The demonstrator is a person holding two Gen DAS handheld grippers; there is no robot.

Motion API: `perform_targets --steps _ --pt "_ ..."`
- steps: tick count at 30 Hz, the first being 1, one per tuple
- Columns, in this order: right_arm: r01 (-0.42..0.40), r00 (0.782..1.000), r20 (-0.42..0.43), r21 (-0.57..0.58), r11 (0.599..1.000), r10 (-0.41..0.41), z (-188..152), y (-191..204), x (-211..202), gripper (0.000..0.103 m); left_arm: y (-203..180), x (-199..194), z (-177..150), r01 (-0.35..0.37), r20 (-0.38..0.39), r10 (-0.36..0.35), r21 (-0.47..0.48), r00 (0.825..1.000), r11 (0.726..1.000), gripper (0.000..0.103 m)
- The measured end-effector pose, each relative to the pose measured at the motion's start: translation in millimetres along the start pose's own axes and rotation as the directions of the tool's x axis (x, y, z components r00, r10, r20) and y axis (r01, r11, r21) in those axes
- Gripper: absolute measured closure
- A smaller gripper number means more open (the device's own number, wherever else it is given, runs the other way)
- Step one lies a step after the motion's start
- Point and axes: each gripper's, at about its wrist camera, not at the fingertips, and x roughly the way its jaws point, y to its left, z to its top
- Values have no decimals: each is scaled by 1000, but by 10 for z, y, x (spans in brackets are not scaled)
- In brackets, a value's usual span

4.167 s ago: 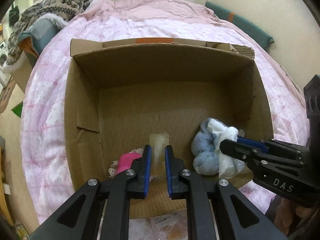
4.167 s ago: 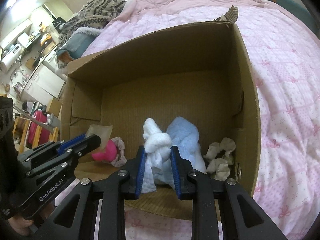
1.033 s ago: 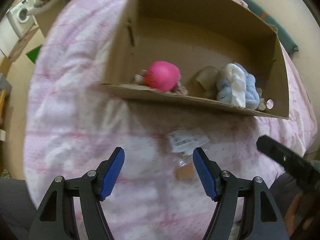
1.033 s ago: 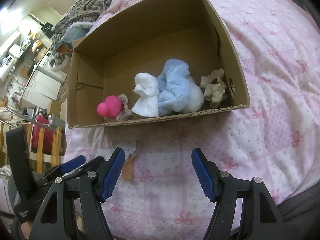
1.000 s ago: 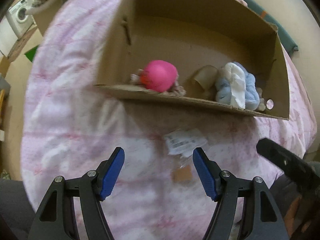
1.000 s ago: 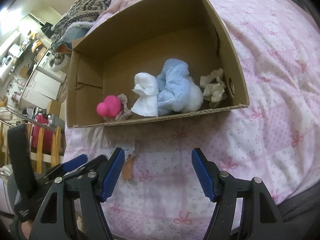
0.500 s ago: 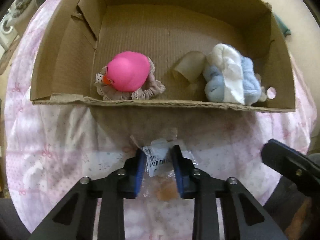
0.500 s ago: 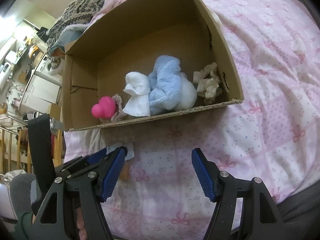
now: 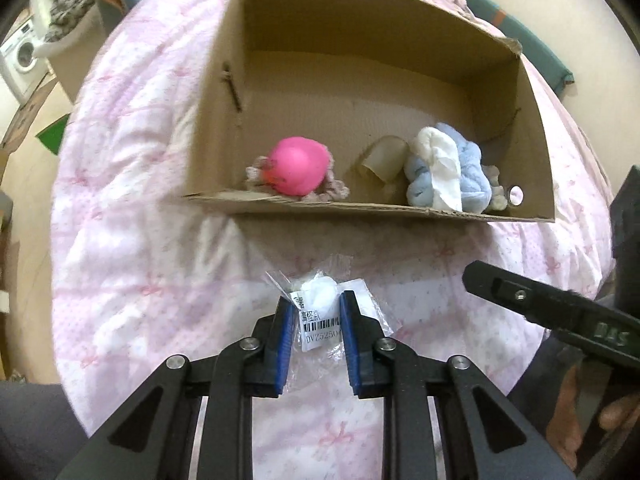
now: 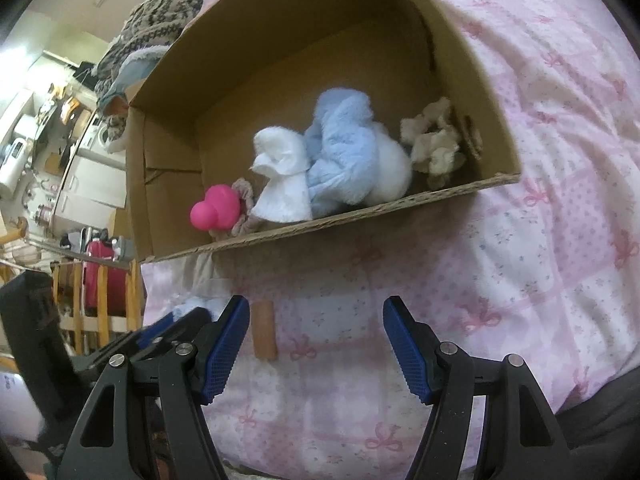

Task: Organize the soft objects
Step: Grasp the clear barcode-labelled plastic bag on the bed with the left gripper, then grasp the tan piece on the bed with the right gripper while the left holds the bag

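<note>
My left gripper [image 9: 316,312] is shut on a clear plastic packet [image 9: 320,308] with a barcode label and a white soft lump inside, held just above the pink quilt [image 9: 132,264] in front of an open cardboard box [image 9: 360,212]. In the box lie a pink ball [image 9: 298,170] on a lace doily, a white cloth [image 9: 440,164] and a blue fluffy toy [image 9: 472,176]. My right gripper [image 10: 316,344] is open and empty over the quilt; the box [image 10: 360,216] lies ahead, with the pink ball [image 10: 216,212], blue toy [image 10: 344,152] and a beige soft piece [image 10: 436,144].
A small brown tube [image 10: 264,332] lies on the quilt between my right gripper's fingers and the box. A knitted garment [image 10: 160,12] is piled beyond the box. Furniture and a wooden rack [image 10: 96,292] stand off the bed's left edge.
My left gripper closed on the plastic packet and has lifted it slightly, pulling back from the box. My right gripper stayed open and shifted a little closer to the box.
</note>
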Motion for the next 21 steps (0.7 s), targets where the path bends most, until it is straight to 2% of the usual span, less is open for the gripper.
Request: perform_targets --steps 2,5,7,9,16,21 --pt "-10 1000 -16 -21 1000 10 -16 48 38 30 93 -64 65 -12 -8 11 -36 1000 999 83" --pt "-99 991 -93 -10 995 98 -52 84 165 30 342 -148 31 -40 -22 38 -105 999 994 83" --pt "-121 984 -134 -22 992 117 -85 146 254 36 478 -167 -14 -70 -23 68 -146 997 987 83" --pt "-124 979 -170 -51 991 114 -116 235 347 47 572 -198 -38 -79 -18 78 -168 997 983 83" --pt "-85 967 -251 -125 989 51 -187 489 739 57 644 -185 -85 -99 -4 100 -151 995 984 83" --pt "-72 967 -254 -142 987 34 -233 538 863 78 619 -115 -105 -108 -8 108 -131 994 985 83"
